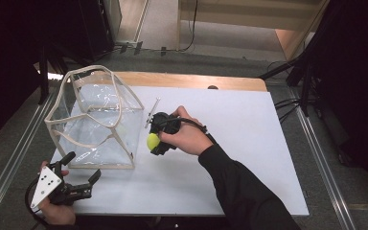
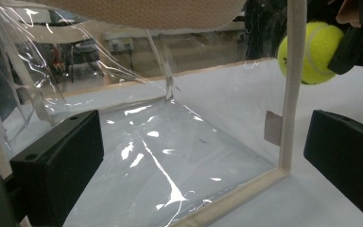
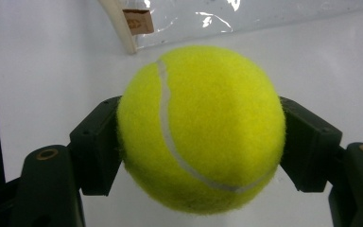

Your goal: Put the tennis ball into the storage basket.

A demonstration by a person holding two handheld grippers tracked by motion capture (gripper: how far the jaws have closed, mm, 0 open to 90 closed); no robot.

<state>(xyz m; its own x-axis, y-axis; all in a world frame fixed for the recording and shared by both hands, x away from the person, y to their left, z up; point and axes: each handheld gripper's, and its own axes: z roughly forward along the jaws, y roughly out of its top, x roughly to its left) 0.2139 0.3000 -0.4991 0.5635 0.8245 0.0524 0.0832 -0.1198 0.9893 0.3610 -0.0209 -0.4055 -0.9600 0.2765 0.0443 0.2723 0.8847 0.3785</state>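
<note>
Got my right tool (image 1: 156,142) clamped on the tennis ball (image 1: 152,141), just off the counter (image 1: 249,143) beside the clear bag (image 1: 96,120). Left tool (image 1: 79,175) waits open at the bag's near corner, probably to steady it.

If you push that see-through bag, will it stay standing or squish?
The clear bag would probably squish: its plastic walls already look wrinkled and saggy. Only thin cloth edging frames it, so it seems floppy. It looks empty, so a push would likely slide it.
</note>
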